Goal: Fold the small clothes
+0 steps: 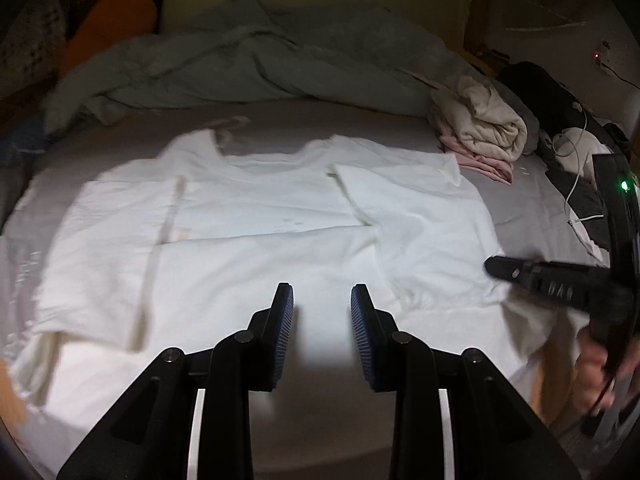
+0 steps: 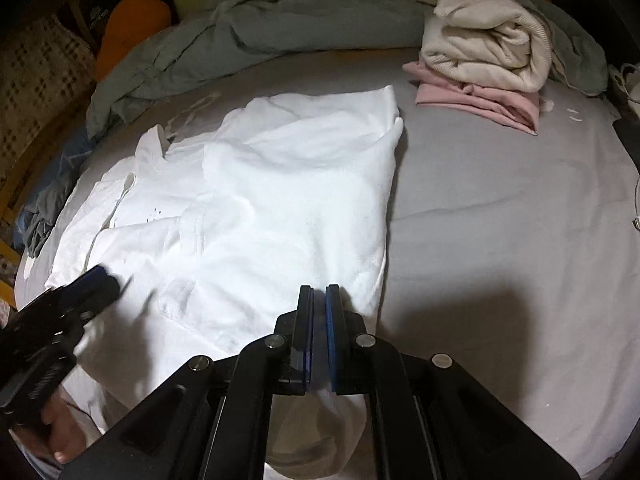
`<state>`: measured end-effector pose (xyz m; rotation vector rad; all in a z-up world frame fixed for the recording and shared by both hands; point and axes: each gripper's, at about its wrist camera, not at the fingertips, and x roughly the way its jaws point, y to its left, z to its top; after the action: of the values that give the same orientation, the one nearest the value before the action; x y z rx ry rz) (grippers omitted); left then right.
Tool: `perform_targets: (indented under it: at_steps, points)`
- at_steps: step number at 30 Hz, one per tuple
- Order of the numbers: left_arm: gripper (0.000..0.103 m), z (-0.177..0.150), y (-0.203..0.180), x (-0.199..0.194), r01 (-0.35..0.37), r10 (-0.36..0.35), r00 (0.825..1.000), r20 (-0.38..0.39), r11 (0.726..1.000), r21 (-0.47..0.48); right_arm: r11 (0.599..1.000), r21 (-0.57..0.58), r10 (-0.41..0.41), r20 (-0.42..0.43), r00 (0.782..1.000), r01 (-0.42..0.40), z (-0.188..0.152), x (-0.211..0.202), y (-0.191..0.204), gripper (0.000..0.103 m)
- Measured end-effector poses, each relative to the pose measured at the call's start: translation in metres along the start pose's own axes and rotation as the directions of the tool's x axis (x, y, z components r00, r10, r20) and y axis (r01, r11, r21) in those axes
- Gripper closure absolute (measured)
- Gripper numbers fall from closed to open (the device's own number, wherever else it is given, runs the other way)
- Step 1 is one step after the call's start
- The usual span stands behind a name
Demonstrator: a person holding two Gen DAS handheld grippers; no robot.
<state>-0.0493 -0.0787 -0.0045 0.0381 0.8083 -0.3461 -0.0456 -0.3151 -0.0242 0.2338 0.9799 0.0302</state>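
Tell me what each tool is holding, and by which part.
Right tool pinches the white T-shirt at its near hem. Left tool is open, holding nothing.

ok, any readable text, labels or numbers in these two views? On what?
No text reads cleanly.
Raised marks on the side of the right gripper: blurred, unreadable.
Pale logo on the dark object at the far left: too small.
Small dark print on the white shirt: too small.
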Motion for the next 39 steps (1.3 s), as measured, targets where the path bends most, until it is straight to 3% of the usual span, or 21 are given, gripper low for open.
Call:
perform_targets:
  at_steps: [3,4,6,7,10,13,17,19,22,25,27,31,33,34,35,36,37,39]
  points:
    - [0.071,-0.018,0.015,-0.022,-0.023,0.022,1.0,0.021,1.0,0.016,0.992,0.084,0.092,0.048,0.995,-0.095,-0.01,-0.02,-0.015,0.097]
    - [0.071,-0.025,0.022,-0.032,-0.05,0.05,0.998,0.038,0.999,0.012,0.988,0.099,0.111,0.07,0.991,-0.118,-0.014,-0.027,-0.018,0.091]
    - [0.067,-0.036,0.036,-0.051,-0.108,0.109,0.99,0.084,0.994,-0.009,0.988,0.11,0.095,0.135,0.986,-0.11,-0.029,-0.048,-0.025,0.067]
    - [0.062,-0.039,0.043,-0.06,-0.128,0.13,0.986,0.104,0.991,-0.025,0.989,0.109,0.079,0.167,0.983,-0.098,-0.037,-0.056,-0.026,0.05]
    - [0.047,-0.049,0.068,-0.084,-0.224,0.237,0.958,0.162,0.97,-0.099,0.991,0.107,0.052,0.209,0.977,-0.075,-0.053,-0.073,-0.027,0.047]
    - [0.047,-0.053,0.096,-0.097,-0.311,0.338,0.923,0.184,0.936,-0.164,0.98,0.179,0.047,0.205,0.978,-0.084,-0.067,-0.072,-0.037,0.047]
    - [0.047,-0.05,0.127,-0.105,-0.373,0.414,0.893,0.176,0.9,-0.225,0.969,0.217,0.076,0.193,0.978,-0.118,-0.076,-0.06,-0.042,0.06]
    - [0.047,-0.05,0.14,-0.109,-0.378,0.428,0.888,0.166,0.887,-0.265,0.975,0.188,0.081,0.203,0.976,-0.12,-0.077,-0.061,-0.035,0.063]
    - [0.047,-0.056,0.153,-0.11,-0.399,0.456,0.878,0.142,0.864,-0.307,0.994,0.101,0.028,0.157,0.987,-0.044,-0.08,-0.051,-0.014,0.067]
    - [0.047,-0.061,0.16,-0.102,-0.39,0.446,0.888,0.114,0.861,-0.328,0.997,0.071,-0.012,0.112,0.994,0.004,-0.094,-0.034,-0.006,0.069]
    - [0.047,-0.065,0.157,-0.1,-0.396,0.448,0.888,0.105,0.86,-0.323,0.998,0.021,-0.06,0.139,0.988,0.058,-0.1,-0.035,0.003,0.069]
    - [0.047,-0.07,0.152,-0.101,-0.409,0.456,0.884,0.105,0.862,-0.301,0.999,0.023,-0.04,0.199,0.979,0.036,-0.1,-0.055,0.007,0.069]
    - [0.047,-0.068,0.153,-0.103,-0.407,0.458,0.881,0.117,0.861,-0.305,0.998,0.044,-0.047,0.28,0.959,0.037,-0.097,-0.073,0.005,0.08]
    - [0.048,-0.066,0.155,-0.105,-0.408,0.462,0.878,0.125,0.858,-0.311,0.997,0.05,-0.064,0.319,0.946,0.05,-0.095,-0.082,0.005,0.097]
    - [0.053,-0.064,0.156,-0.106,-0.409,0.466,0.875,0.132,0.857,-0.314,0.995,0.066,-0.088,0.357,0.93,0.069,-0.093,-0.089,0.004,0.099]
    - [0.07,-0.061,0.158,-0.106,-0.409,0.467,0.874,0.135,0.856,-0.315,0.994,0.081,-0.106,0.396,0.912,0.08,-0.091,-0.095,0.003,0.099]
    - [0.08,-0.059,0.16,-0.105,-0.408,0.467,0.875,0.132,0.856,-0.318,0.992,0.091,-0.122,0.413,0.902,0.092,-0.088,-0.097,0.003,0.101]
    - [0.086,-0.055,0.165,-0.102,-0.392,0.454,0.881,0.132,0.858,-0.332,0.994,0.081,-0.104,0.371,0.923,0.079,-0.082,-0.088,0.002,0.101]
